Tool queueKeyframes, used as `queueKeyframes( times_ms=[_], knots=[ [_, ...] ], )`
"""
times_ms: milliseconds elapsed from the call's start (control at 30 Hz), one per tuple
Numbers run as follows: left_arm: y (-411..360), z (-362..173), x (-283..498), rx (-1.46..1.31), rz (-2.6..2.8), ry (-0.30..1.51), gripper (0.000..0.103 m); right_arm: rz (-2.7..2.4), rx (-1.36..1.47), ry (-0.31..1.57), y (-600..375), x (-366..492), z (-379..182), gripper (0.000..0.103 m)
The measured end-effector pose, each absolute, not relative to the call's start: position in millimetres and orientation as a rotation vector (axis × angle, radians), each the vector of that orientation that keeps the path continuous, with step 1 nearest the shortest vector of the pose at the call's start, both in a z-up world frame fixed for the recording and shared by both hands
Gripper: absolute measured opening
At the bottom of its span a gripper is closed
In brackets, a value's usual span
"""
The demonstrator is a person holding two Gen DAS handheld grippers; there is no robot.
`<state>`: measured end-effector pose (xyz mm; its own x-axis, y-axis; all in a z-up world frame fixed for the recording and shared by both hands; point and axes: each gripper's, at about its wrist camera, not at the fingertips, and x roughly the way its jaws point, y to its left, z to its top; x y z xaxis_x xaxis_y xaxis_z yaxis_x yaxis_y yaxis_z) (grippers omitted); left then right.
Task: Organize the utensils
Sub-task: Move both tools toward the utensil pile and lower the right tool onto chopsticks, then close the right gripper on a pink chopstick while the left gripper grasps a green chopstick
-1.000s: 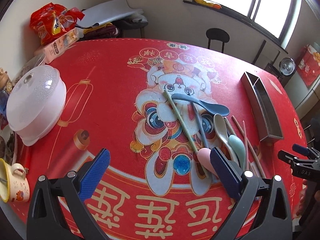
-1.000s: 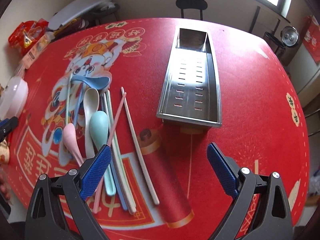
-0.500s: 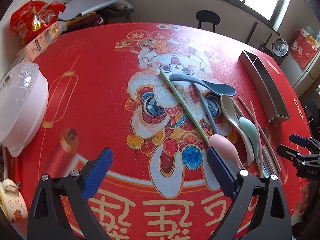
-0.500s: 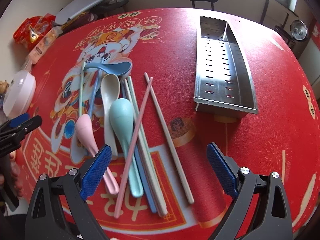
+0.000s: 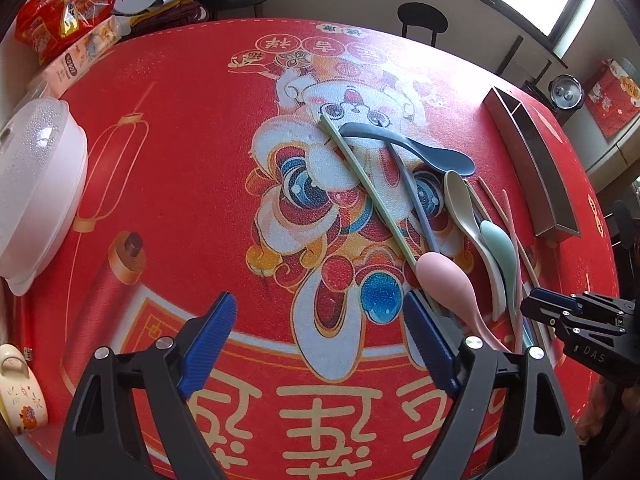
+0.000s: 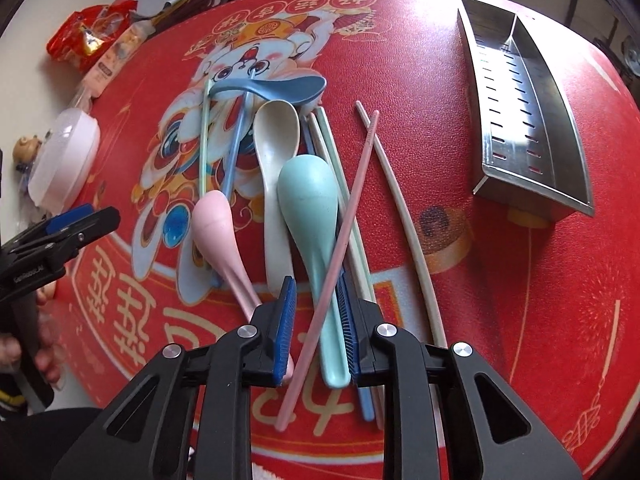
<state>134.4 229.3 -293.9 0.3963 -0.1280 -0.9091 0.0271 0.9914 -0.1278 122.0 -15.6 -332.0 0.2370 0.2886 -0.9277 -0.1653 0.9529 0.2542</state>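
On the red printed worktop (image 6: 500,280), right wrist view: right hand-held gripper (image 6: 316,324) at 6 o'clock, blue pads narrowed around the handle of the mint-green plastic spoon (image 6: 310,208) and a pink chopstick (image 6: 340,240) crossing it; cannot tell if the pads press them. Pale pink plastic spoon (image 6: 216,228) lies just beside at 9 o'clock of the mint one, cream plastic spoon (image 6: 276,148) between them, dark blue plastic spoon (image 6: 276,88) across the top at 12 o'clock. Cream chopstick (image 6: 404,216) lies apart at 3 o'clock of the pile. Perforated stainless steel utensil tray (image 6: 524,104) sits at 2 o'clock, well apart from the pile. Left wrist view: left hand-held gripper (image 5: 320,340) at 6 o'clock, pads spread wide, holding nothing, above the worktop print; the pink spoon is just beside its right pad. White domed plastic lid (image 5: 36,184) at 9 o'clock, red snack bag (image 5: 60,20) at 11 o'clock.
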Motion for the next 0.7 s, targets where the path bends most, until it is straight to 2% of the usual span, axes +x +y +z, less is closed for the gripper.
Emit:
queueKeyframes(
  times_ms=[267,533,700],
  knots=[
    [234,-298,135,-0.165,-0.116,1.183,0.064,0.301,0.062,1.344,-11,127,-344,0.014],
    [221,-302,141,-0.198,-0.183,1.211,0.041,0.308,0.067,1.331,-16,130,-339,0.007],
    [214,-307,156,-0.24,-0.204,1.227,0.038,0.293,0.087,1.324,-26,133,-340,0.007]
  ],
)
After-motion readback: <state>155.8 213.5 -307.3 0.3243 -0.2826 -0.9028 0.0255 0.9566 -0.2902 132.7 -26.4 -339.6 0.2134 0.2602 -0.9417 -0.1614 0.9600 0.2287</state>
